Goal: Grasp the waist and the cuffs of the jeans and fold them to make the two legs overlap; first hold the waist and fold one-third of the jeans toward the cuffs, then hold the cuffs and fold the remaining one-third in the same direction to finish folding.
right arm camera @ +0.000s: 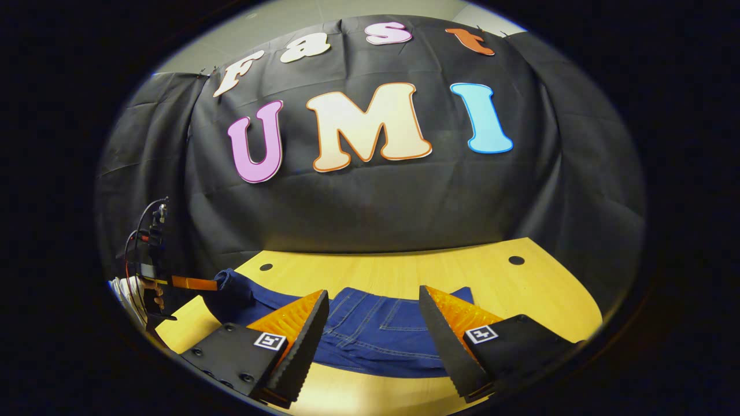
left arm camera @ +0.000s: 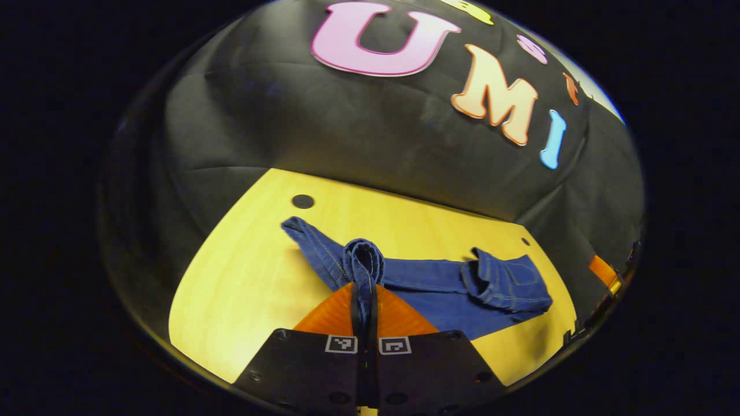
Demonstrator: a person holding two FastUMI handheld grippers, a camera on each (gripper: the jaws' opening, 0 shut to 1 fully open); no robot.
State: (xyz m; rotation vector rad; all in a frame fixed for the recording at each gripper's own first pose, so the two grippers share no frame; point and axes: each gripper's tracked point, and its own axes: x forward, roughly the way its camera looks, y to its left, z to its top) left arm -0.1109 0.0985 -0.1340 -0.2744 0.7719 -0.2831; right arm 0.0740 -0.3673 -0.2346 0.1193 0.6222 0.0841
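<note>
Dark blue jeans lie across the yellow wooden table. My left gripper is shut on a bunched fold of denim at the cuff end, which stands up from the table. The waist with its pocket lies to the right. In the right gripper view my right gripper hangs open just above the waist part of the jeans, touching no cloth. Far left there, the left gripper holds the raised cuff end, with a hand behind it.
Small round black holes mark the table's far corners. The black cloth wall rises right behind the far edge. Bare tabletop lies to the right of the waist and in front of the jeans.
</note>
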